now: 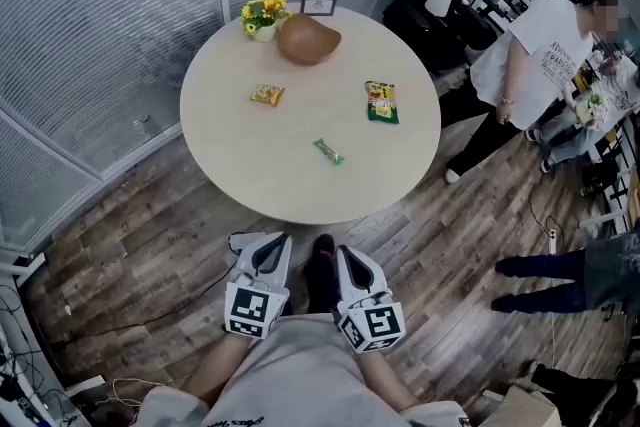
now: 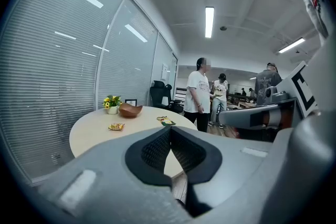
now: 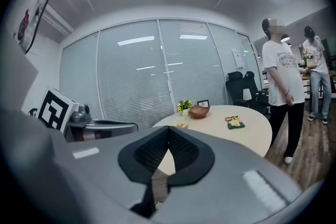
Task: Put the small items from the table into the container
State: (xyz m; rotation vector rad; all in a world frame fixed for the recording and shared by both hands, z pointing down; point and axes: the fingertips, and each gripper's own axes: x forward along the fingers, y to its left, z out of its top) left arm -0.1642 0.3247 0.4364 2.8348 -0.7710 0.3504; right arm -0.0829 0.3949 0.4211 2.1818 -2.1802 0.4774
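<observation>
Both grippers hang short of the table [image 1: 300, 190], empty, jaws pressed together: left gripper [image 2: 169, 128], right gripper [image 3: 168, 127]. On the table lie the orange packet [image 1: 266, 94], green packet [image 1: 381, 101] and bar [image 1: 328, 151], all apart from the bowl [image 1: 308, 39]. Only the head view shows the bar.

The pale grey plastic left tool [image 1: 258, 247] and matching right tool [image 1: 352, 260] each have black ribbed pads [image 2: 157, 149] and a white cube [image 1: 256, 310] printed with black square markers. The person wears a light grey shirt [image 1: 290, 370].
</observation>
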